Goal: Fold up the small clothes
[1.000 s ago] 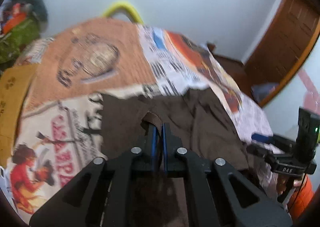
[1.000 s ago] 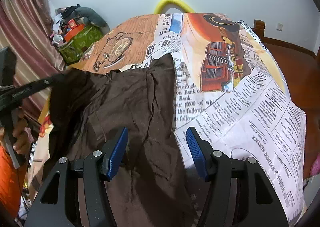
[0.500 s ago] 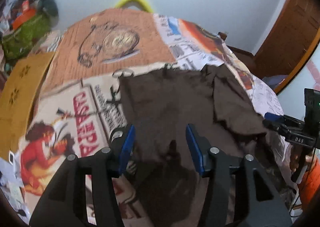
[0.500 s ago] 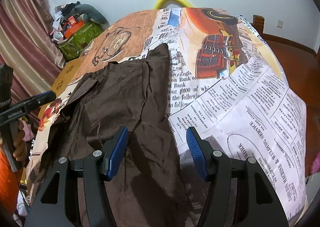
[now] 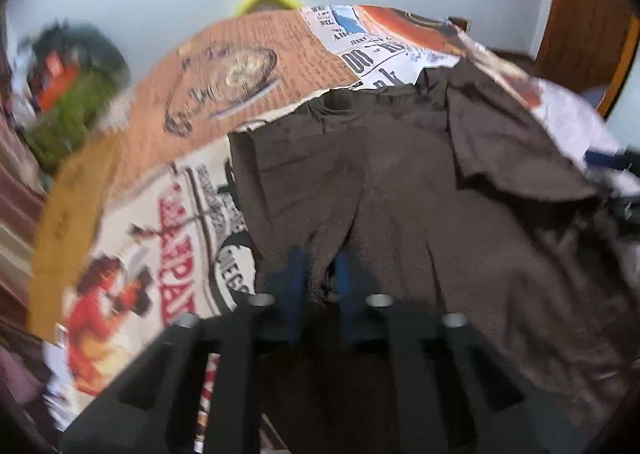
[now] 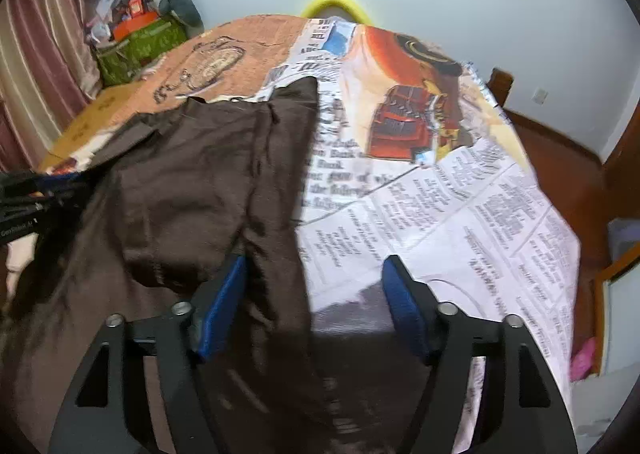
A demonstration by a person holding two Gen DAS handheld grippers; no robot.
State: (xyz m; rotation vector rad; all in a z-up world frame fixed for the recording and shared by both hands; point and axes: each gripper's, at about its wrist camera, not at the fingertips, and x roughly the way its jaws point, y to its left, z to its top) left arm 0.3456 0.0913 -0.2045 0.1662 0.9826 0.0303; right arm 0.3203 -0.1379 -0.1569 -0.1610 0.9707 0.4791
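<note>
A dark brown garment [image 5: 400,181] lies spread on the printed bedspread [image 5: 248,65], its collar at the far end. My left gripper [image 5: 322,274] is shut on a raised fold of the brown cloth near the garment's near left part. In the right wrist view the garment [image 6: 192,173] fills the left half. My right gripper [image 6: 314,294] hovers over its right edge with jaws opening. The cloth's edge lies between the blue pads [image 6: 222,302], which do not press on it. The left gripper [image 6: 24,197] shows at the left edge, and the right gripper [image 5: 616,169] at the other view's right edge.
The bedspread [image 6: 440,205] with newspaper and car prints covers the bed to the right of the garment. A yellow hoop [image 6: 332,1] rises at the far end. A green bag with clutter [image 6: 136,41] and a curtain [image 6: 36,33] stand at left, a wooden door [image 5: 588,13] at right.
The left gripper let go of the lifted cloth, dropped lower and shut again on a fold. The garment now lies flatter on the bed. The right gripper's jaws stand wider apart.
</note>
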